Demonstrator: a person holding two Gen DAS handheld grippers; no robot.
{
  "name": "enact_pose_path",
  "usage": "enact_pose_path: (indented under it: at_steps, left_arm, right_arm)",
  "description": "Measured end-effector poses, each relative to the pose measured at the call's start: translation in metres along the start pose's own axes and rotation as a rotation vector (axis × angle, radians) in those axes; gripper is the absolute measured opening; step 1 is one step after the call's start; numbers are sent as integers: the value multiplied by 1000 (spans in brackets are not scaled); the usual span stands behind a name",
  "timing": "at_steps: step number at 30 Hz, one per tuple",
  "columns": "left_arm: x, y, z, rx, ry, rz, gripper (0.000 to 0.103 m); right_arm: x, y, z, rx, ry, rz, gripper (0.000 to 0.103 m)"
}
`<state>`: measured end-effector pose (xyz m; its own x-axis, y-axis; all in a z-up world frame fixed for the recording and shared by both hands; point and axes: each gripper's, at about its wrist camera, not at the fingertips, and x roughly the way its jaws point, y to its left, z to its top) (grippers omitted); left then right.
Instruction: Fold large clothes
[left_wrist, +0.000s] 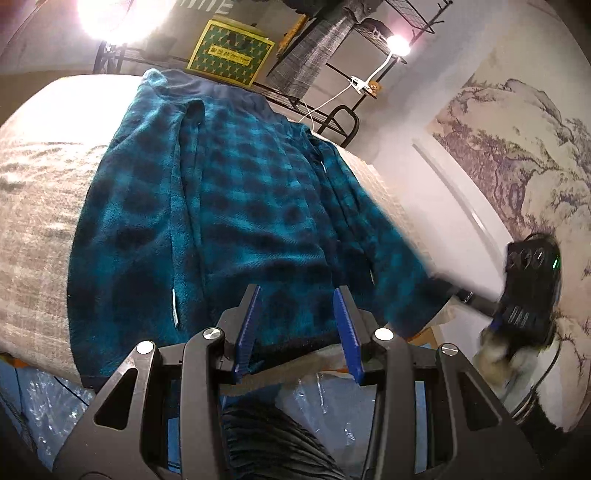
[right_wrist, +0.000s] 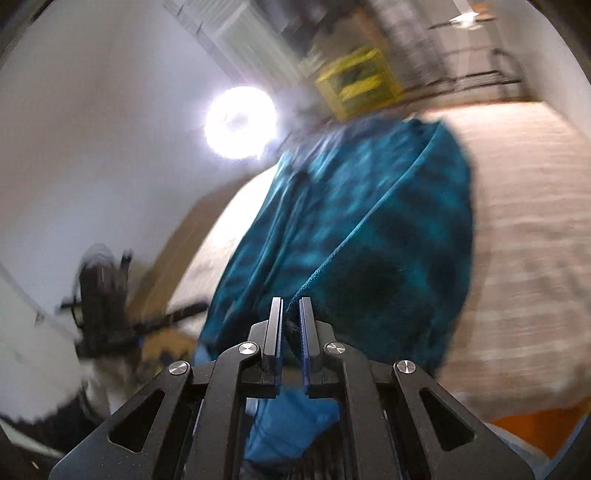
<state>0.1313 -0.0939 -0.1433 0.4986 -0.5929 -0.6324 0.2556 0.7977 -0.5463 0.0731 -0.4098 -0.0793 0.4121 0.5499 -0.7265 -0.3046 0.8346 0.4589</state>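
A teal and dark plaid fleece garment (left_wrist: 236, 206) lies spread lengthwise on a bed (left_wrist: 37, 229) under a beige blanket. My left gripper (left_wrist: 299, 314) hovers at its near hem. The blue pads stand apart and the fabric behind them lies flat, not pinched. At the right of this view is my right gripper (left_wrist: 458, 291), blurred, with the garment's right edge drawn towards it. In the right wrist view the right gripper (right_wrist: 291, 314) is shut on a thin edge of the garment (right_wrist: 369, 221), which lifts in a fold. The left gripper (right_wrist: 192, 310) shows blurred at the left.
Behind the bed's far end are a yellow-green box (left_wrist: 231, 51), a black wire rack (left_wrist: 332, 70) and a clip lamp (left_wrist: 399, 46). A landscape wall hanging (left_wrist: 517, 155) is to the right. Clear plastic wrap (left_wrist: 48, 406) lies below the bed's near edge.
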Motion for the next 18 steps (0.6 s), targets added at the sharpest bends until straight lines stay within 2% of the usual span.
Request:
enact_pose_path:
  at_steps: [3,6,9,10,12,14,15,17,18]
  left_arm:
    - [12,2,2,-16,19,-17,41]
    - [31,0,5,-18,49,-30,41]
    - [60,-5,9,-14,96,-49,41]
    - [68,-7,10,-9,107,-48,44]
    - [90,-12,13,-3,129,-48,50]
    - [111,-15,15,-5,161,-54,50]
    - [119,-16,15,-4,173,-54,50]
    - [133,-18,16,0,195,-63,50]
    - [140,-19,17,9,206,-68,50]
  right_arm:
    - [34,-1,-14,-27,128,17,10]
    - [37,-11,-11,-22,176,31,13]
    - [26,-25,8,-32,144,1,17]
    - [21,-30,16,-35,131,-24,17]
    - [14,-45,44,-37,98,-78,18]
    - [11,-61,75,-35,68,-116,20]
    - [11,-69,90,-30,54,-134,23]
    - [14,-86,123,-20,23,-164,41]
    - [17,-93,138,-20,9,-183,42]
